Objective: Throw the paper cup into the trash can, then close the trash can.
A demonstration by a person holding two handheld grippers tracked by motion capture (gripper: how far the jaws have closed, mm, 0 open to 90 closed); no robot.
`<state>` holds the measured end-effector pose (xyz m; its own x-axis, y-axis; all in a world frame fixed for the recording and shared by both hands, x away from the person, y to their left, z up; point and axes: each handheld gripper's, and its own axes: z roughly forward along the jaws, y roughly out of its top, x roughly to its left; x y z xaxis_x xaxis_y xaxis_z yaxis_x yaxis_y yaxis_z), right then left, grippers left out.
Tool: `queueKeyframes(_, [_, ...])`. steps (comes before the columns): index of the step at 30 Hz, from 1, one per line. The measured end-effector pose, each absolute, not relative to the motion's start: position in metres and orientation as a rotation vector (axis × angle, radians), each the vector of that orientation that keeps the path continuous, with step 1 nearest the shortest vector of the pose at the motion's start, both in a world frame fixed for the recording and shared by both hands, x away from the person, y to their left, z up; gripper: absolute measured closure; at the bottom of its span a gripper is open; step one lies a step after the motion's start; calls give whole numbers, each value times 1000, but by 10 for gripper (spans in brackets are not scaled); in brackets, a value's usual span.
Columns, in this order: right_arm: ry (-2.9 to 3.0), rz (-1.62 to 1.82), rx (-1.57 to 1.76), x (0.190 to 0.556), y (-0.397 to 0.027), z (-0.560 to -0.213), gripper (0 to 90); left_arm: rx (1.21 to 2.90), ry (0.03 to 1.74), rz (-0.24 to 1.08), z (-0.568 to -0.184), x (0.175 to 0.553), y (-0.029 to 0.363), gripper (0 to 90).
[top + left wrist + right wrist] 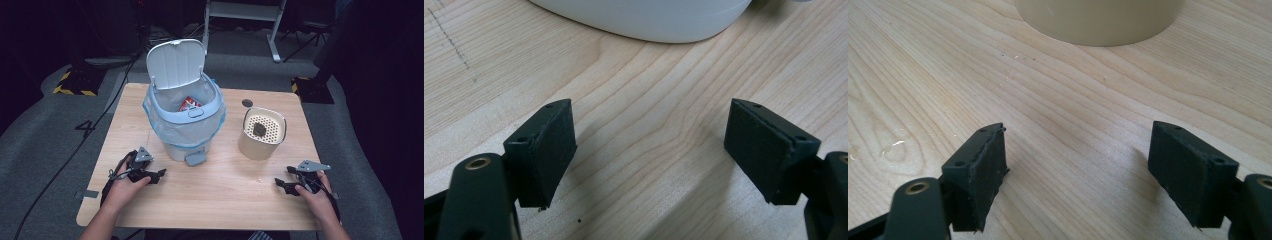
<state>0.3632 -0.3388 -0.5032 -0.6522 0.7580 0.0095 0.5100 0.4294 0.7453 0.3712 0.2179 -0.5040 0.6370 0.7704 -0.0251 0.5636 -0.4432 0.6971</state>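
A white pedal bin [183,117] stands on the wooden table [225,200] with its lid up, a light blue liner over its rim and a red packet [189,104] inside. To its right sits a beige canister [261,132] whose perforated top carries a small dark piece [259,129]. My left gripper [156,176] rests low on the table before the bin, open and empty. In the left gripper view the left gripper [651,115] faces the bin's base [649,20]. My right gripper [284,177] lies near the front right, open with nothing between its jaws. The right gripper [1078,135] points at the canister [1098,20].
A small dark round disc [247,103] lies on the table behind the canister. The bin's grey pedal [196,159] sticks out toward me. Beyond the table are grey floor, cables and a white stand's legs [272,30].
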Motion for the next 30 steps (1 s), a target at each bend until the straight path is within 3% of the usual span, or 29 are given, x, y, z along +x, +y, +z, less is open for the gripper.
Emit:
queueKeyframes(13, [2358, 1039, 1076, 364, -338, -504, 199, 2170, 1033, 394, -504, 371, 217, 209])
queueKeyframes(21, [2359, 1039, 1075, 364, -338, -504, 197, 2210, 1010, 355, -498, 371, 217, 308])
queueKeyframes(27, [2355, 1038, 1079, 363, -337, -504, 196, 2194, 1066, 270, -484, 368, 222, 324])
queueKeyframes(30, [2354, 1039, 1082, 363, -337, -504, 196, 2166, 1049, 296, -475, 366, 227, 338])
